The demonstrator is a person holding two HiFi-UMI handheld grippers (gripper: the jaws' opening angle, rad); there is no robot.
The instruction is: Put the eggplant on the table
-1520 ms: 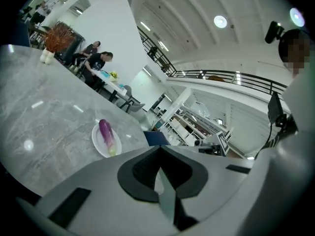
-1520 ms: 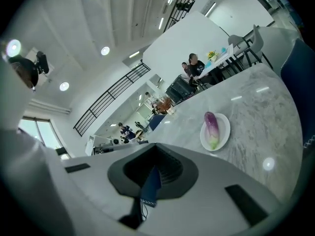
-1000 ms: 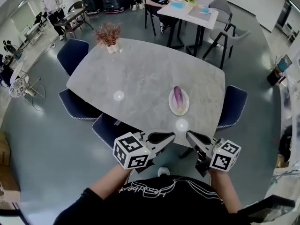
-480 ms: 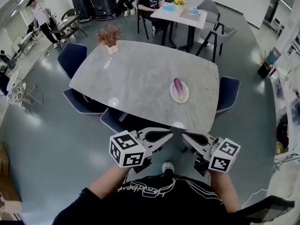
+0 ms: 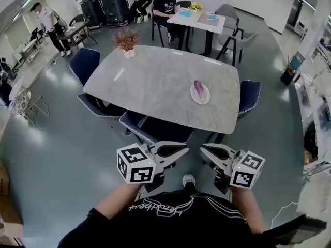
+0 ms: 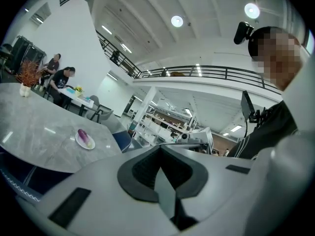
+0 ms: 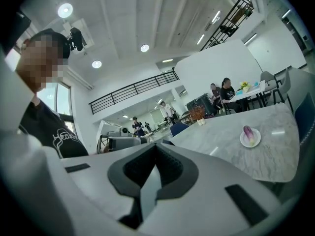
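Far ahead, eggplant (image 5: 198, 89) on plate (image 5: 206, 98) by right edge of worktop (image 5: 150, 81), long axis pointing away — right tool (image 5: 204, 150) nearer than left tool (image 5: 184, 148); both closed, empty.

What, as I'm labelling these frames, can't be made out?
- Head view: eggplant on plate, too small to show its stem end.
- Head view: near chair, partly hidden under table.
- Head view: items on far table, too small to name.

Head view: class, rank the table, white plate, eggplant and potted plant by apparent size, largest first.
1. table
2. potted plant and white plate: they look about alike, and the plant sits farther away, so no ranking.
3. eggplant, lying on the plate.
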